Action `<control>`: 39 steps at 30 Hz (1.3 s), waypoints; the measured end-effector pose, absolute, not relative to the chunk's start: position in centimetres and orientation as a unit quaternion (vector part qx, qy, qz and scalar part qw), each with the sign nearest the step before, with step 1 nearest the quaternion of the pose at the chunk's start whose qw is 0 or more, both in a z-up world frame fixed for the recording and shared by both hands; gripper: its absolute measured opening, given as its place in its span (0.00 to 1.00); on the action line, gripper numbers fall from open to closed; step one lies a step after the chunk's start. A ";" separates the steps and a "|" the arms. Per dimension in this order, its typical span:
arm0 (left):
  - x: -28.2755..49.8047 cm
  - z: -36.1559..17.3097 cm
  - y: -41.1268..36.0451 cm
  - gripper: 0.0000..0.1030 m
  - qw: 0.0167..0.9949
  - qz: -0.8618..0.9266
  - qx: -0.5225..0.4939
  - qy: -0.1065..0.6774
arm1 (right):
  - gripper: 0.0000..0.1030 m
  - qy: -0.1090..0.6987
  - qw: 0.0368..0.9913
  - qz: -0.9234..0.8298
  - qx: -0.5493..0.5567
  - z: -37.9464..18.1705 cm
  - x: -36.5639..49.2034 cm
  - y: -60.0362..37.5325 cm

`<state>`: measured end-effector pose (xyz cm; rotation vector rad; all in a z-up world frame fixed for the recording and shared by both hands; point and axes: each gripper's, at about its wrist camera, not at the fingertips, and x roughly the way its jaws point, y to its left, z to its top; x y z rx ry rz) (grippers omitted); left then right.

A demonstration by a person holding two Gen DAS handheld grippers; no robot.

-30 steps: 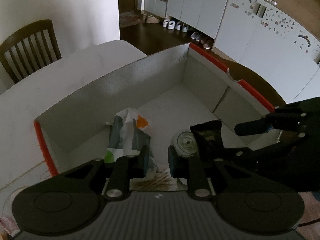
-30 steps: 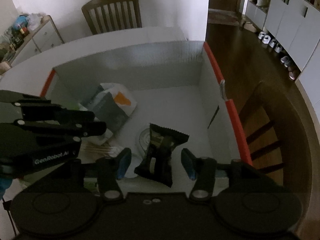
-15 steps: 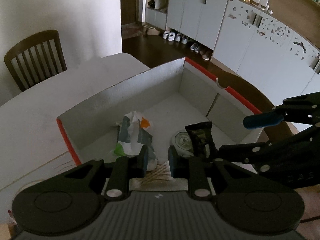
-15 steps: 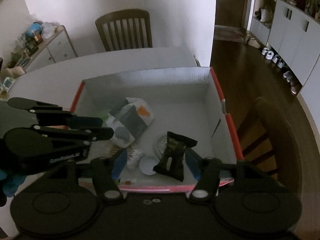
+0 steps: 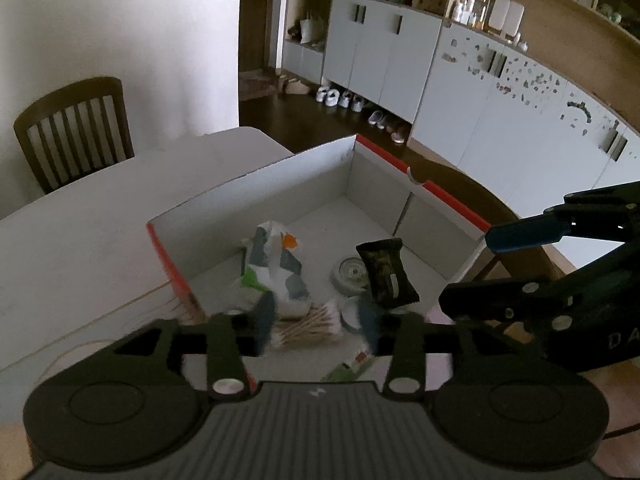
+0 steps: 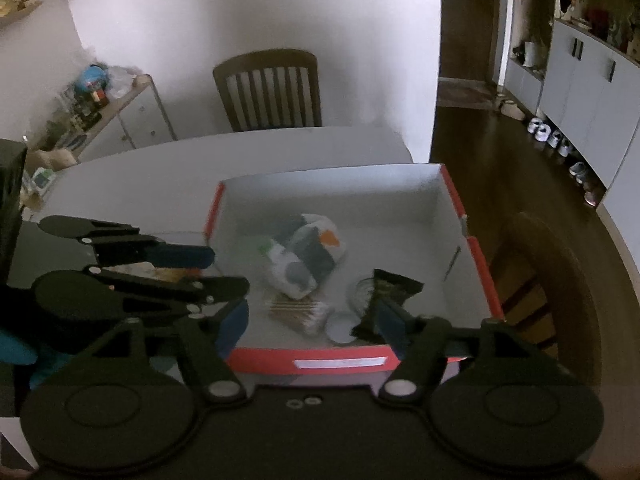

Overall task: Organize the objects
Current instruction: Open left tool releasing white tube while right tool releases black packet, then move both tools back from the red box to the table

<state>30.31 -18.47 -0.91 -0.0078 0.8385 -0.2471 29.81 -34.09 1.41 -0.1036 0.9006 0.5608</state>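
1. The left tool (image 5: pixel 316 322) is seen with its jaws set wide and nothing between them; its blue pads are blurred in the left wrist view.
2. The right tool (image 6: pixel 314 322) is likewise spread wide and empty, above the near red wall of the box (image 6: pixel 340 362).
3. The box (image 5: pixel 280 184), white inside and red outside, is placed on the white counter (image 5: pixel 80 232), at its right edge.
4. A dark snack packet (image 5: pixel 386 272) is found inside the box at the near right, leaning on a round clear lid (image 5: pixel 352 274); its printing cannot be read.
5. A patterned white pouch (image 6: pixel 308 256) with grey, green and orange patches is lying left of the packet, in the middle of the box floor.
6. A bundle of cotton swabs (image 6: pixel 300 314) is lying just near of the pouch, beside a small white round cap (image 6: pixel 340 326).
7. The near part of the box floor is hidden by the left tool's body in the left wrist view.
8. The letters "DA" are readable on the other tool's housing (image 5: pixel 592 320) at the right edge, the rest being cut off.
9. A pale strip label (image 6: pixel 340 363) on the near red wall is too blurred to read.
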 end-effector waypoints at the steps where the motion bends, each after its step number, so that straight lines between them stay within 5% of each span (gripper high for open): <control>1: 29.8 -0.7 -18.1 0.53 0.908 -0.118 -0.005 0.402 | 0.70 0.427 0.862 0.268 -0.050 1.6 29.5 -33.9; 7: 27.0 -0.1 -15.4 0.55 0.912 -0.118 -0.010 0.392 | 0.74 0.419 0.866 0.269 -0.047 2.0 27.2 -31.5; 19: 21.9 0.2 -8.6 0.73 0.917 -0.099 -0.021 0.386 | 0.89 0.409 0.870 0.271 -0.034 1.7 23.4 -26.0; 39: 17.5 -2.7 3.5 0.99 0.913 -0.033 -0.065 0.400 | 0.89 0.425 0.868 0.254 -0.048 -0.7 21.1 -17.8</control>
